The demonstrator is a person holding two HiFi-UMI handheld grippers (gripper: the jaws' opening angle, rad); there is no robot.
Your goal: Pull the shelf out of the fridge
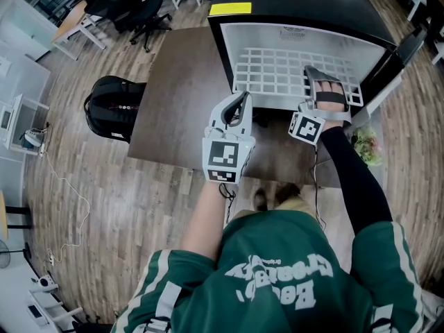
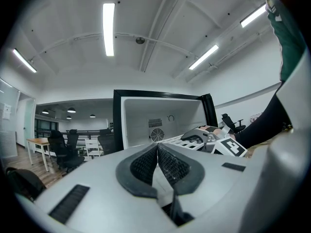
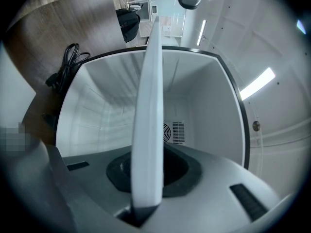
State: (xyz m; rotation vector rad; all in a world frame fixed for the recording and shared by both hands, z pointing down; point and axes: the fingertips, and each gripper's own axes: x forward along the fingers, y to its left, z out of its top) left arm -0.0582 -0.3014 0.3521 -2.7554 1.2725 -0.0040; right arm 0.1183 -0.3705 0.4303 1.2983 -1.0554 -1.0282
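Observation:
A black mini fridge [image 1: 298,5] stands open on a table, its white inside facing me. A white grid shelf [image 1: 277,71] sticks partway out of it. My right gripper [image 1: 314,73] is shut on the shelf's front right part. In the right gripper view the shelf [image 3: 150,106] runs edge-on between the jaws of the right gripper [image 3: 148,178]. My left gripper [image 1: 243,97] hovers in front of the fridge's left side, shut and empty. In the left gripper view the pads of the left gripper [image 2: 158,147] meet, with the fridge [image 2: 160,115], the shelf [image 2: 180,141] and the right gripper [image 2: 199,136] beyond.
The fridge sits on a brown table [image 1: 180,96]. Its open door [image 1: 402,54] swings out at the right. A black backpack [image 1: 111,106] lies on the wooden floor at the left, office chairs [image 1: 139,9] behind it. A black cable [image 3: 65,67] lies beside the fridge.

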